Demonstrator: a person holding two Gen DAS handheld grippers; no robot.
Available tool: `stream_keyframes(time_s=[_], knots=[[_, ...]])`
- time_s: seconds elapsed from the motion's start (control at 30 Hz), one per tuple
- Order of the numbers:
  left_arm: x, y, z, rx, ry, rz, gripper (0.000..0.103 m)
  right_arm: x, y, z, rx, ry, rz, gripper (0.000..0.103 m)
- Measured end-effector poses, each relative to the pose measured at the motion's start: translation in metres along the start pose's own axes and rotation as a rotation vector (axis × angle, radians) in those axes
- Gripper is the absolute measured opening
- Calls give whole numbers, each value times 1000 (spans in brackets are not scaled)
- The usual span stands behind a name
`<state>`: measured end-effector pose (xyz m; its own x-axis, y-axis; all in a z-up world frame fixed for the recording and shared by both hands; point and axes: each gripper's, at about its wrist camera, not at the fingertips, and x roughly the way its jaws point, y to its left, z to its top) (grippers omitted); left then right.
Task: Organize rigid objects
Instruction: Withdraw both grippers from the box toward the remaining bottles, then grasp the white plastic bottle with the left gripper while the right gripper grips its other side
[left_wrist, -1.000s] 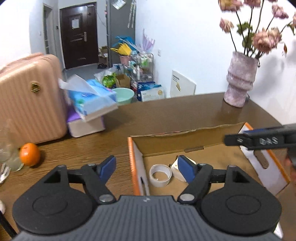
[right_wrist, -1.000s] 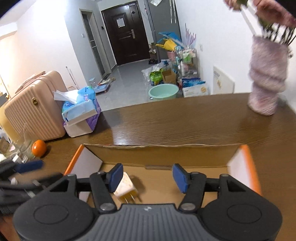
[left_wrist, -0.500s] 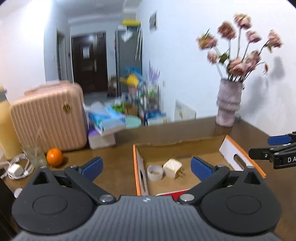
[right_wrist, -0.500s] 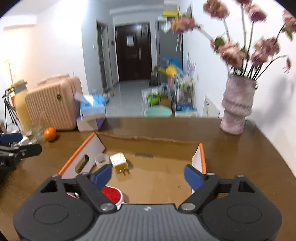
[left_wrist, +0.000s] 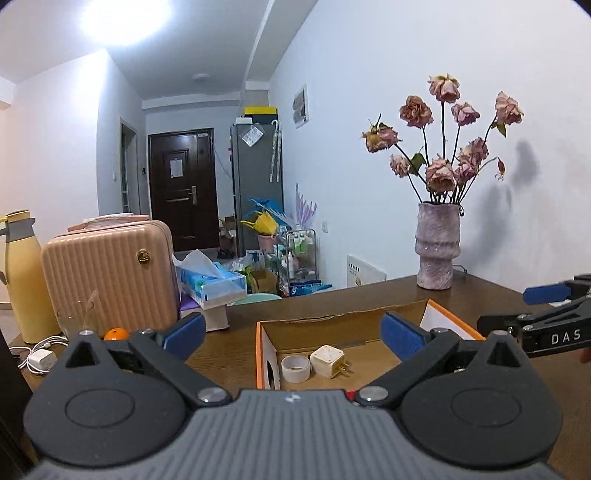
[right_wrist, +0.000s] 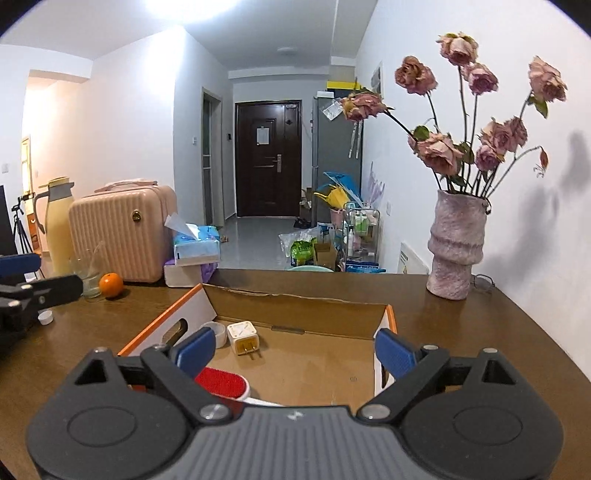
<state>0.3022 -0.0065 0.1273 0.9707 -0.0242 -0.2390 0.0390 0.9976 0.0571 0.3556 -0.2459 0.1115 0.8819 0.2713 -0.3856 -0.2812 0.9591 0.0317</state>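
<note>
A ceiling light (left_wrist: 125, 18) glares white at the top of both sharp views. The flowers (right_wrist: 476, 122) cast soft shadows on the wall (right_wrist: 535, 229). Fisheye bending curves the edges, with dark corners.

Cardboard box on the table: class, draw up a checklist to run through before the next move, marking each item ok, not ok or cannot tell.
1. Left tool open, nothing between its pads: ok.
2. Right tool open, empty: ok.
3. Tape roll inside the cardboard box: ok.
4. Charger plug inside box, lying beside the roll: ok.
5. Red brush fully inside box: cannot tell, partly hidden.
6. White cap boxed: not ok, on table.
</note>
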Motion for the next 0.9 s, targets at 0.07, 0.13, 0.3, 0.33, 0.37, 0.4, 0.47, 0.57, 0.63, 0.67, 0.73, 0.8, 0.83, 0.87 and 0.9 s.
stream_keyframes(time_s=[0.07,0.13,0.3,0.33,0.37,0.4,0.47,0.57,0.63,0.67,0.73,0.8,0.83,0.87,0.9], knots=[[-8,-1,-3,-15,-7,10,103,-5,-1,-6,10,1,-9,93],[-19,-4,-9,-25,-13,25,103,-14,-1,-15,9,-9,-8,93],[-51,-13,-39,-65,22,28,103,-41,10,-52,-58,-27,-24,93],[-57,-13,-46,-80,35,23,103,-48,13,-62,-78,-28,-23,93],[-66,-14,-55,-103,44,14,103,-54,16,-71,-93,-31,-20,93],[-73,-14,-63,-120,46,3,103,-62,19,-81,-106,-38,-14,93],[-91,-14,-83,-150,56,-11,103,-79,25,-103,-126,-50,1,93],[-115,-17,-111,-167,79,-14,103,-101,31,-133,-109,-45,15,93],[-129,-21,-130,-160,115,-11,103,-116,34,-153,-71,-36,25,93],[-134,-23,-137,-156,139,-14,103,-124,34,-163,-40,-32,30,93],[-142,-27,-146,-147,181,-31,103,-134,33,-180,32,-11,34,93],[-148,-28,-151,-141,197,-57,103,-139,31,-192,81,26,47,93],[-148,-29,-151,-135,197,-70,103,-140,29,-194,82,42,48,93],[-146,-31,-150,-129,197,-80,103,-140,28,-196,77,46,41,93],[-142,-33,-149,-123,197,-85,103,-139,27,-196,71,50,29,93]])
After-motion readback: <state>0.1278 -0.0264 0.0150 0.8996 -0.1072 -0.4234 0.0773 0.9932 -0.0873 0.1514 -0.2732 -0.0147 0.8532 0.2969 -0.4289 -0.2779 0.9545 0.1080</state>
